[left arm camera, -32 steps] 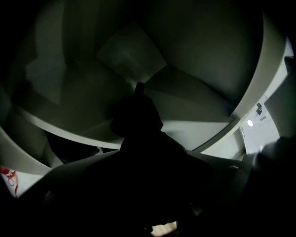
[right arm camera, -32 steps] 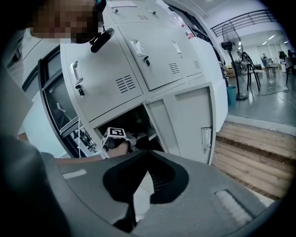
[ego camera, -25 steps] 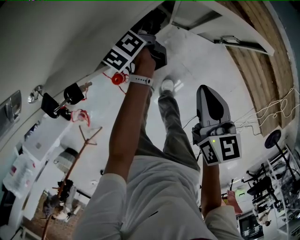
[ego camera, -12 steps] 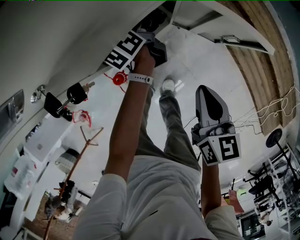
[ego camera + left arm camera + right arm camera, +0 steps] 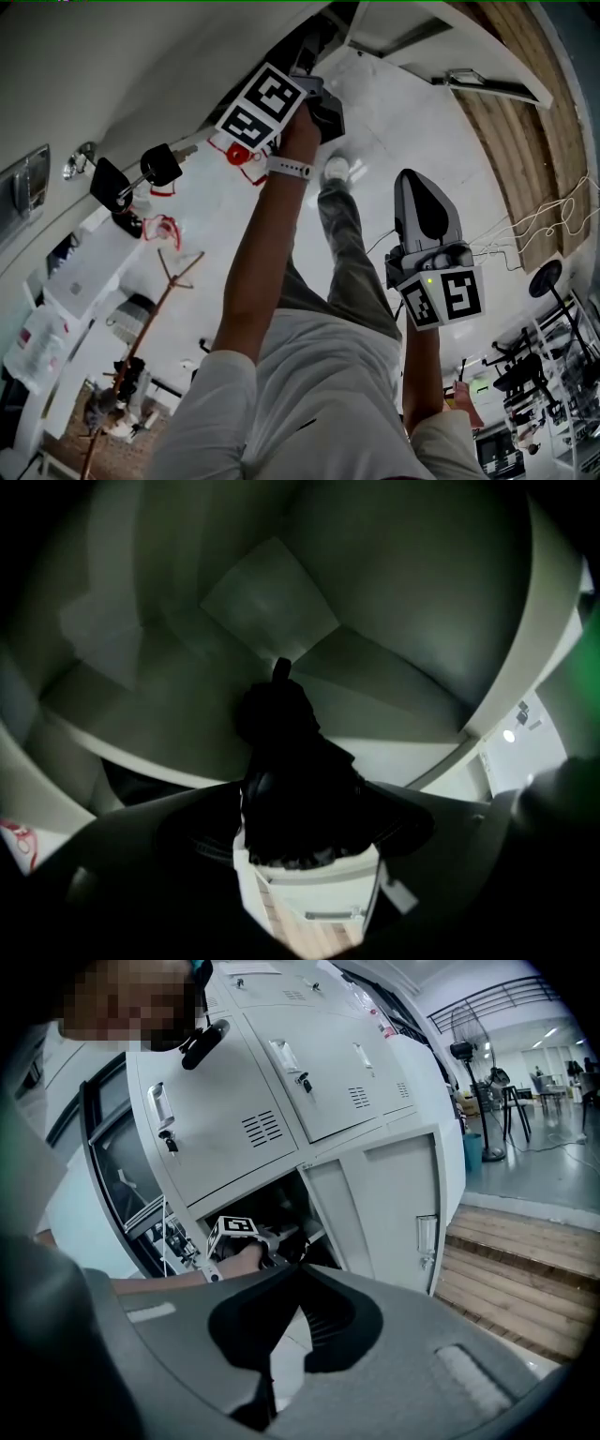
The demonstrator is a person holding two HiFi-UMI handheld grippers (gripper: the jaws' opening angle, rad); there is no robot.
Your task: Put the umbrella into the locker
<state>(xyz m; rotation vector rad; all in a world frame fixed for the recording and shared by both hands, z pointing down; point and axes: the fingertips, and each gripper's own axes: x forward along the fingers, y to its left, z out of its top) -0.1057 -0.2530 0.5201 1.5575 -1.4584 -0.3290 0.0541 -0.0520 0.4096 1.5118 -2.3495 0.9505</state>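
A black folded umbrella [image 5: 286,780] lies inside the dim, pale-walled locker compartment [image 5: 281,602]. My left gripper [image 5: 314,89] reaches into that open compartment [image 5: 281,1206]. Its marker cube [image 5: 262,105] is outside the opening. Its jaws have just been opening and stand wide at either side of the umbrella's near end, with no pad seen pressing on it. My right gripper [image 5: 419,187] hangs back near my body, away from the locker. Its grey jaws meet at the tips in the right gripper view [image 5: 295,1269] and hold nothing.
The compartment's white door [image 5: 412,1213] swings open to the right. Keys [image 5: 155,169] and a red tag [image 5: 236,155] hang from the doors on the left. My leg and shoe [image 5: 335,171] stand below the opening. Wooden steps [image 5: 525,1269] lie to the right and a coat stand [image 5: 159,291] to the left.
My left gripper has drawn back from the locker opening, so its marker cube sits lower and larger in the head view. The right gripper has not moved.
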